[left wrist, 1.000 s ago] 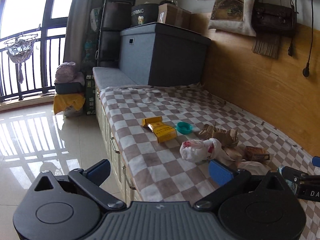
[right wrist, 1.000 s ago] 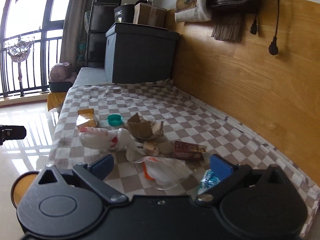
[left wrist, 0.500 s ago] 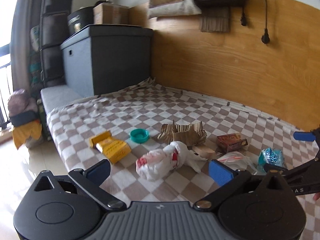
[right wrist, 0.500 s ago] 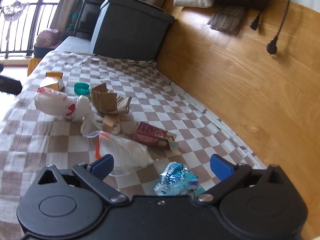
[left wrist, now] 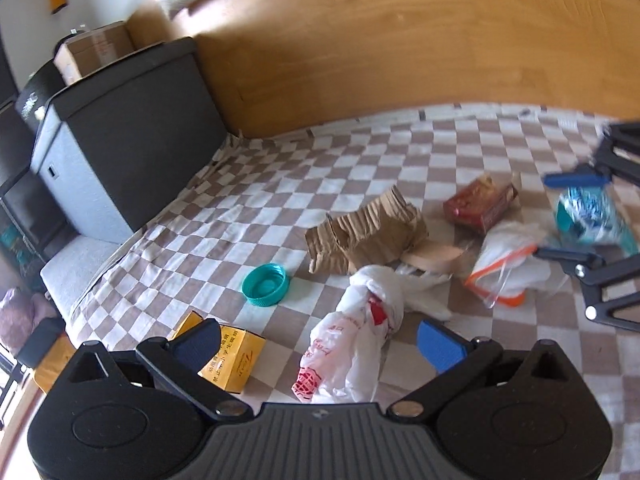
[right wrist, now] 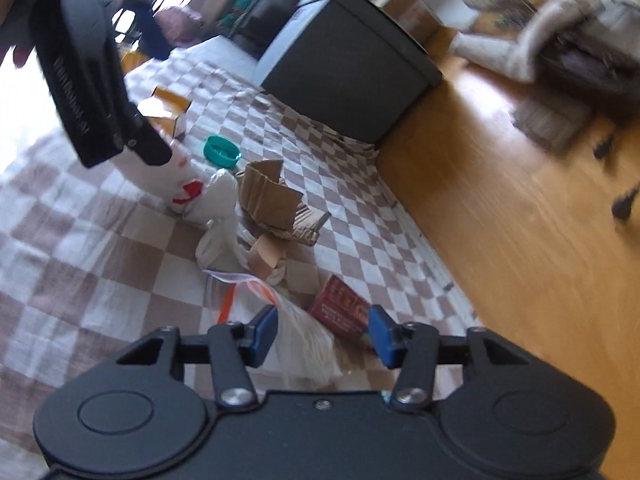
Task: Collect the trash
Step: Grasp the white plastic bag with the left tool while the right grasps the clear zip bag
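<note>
Hovering over the white plastic bag point(left wrist: 352, 344), left gripper point(left wrist: 320, 340) fingers wide apart; right gripper point(left wrist: 568, 218) fingers flank the teal wrapper point(left wrist: 592, 216), apparently unclamped. Next: close.

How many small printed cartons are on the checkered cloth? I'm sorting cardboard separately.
2: a yellow printed carton near the cloth's front edge beside the left tool, and a dark red printed carton near the wooden wall. Others may be hidden under bags.

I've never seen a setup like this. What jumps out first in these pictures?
A heap of trash on the checkered cloth: torn cardboard in the middle, a teal lid to its left, a white plastic bag nearest. The left gripper hangs open over that bag, while the right gripper straddles a blue-green wrapper.
</note>
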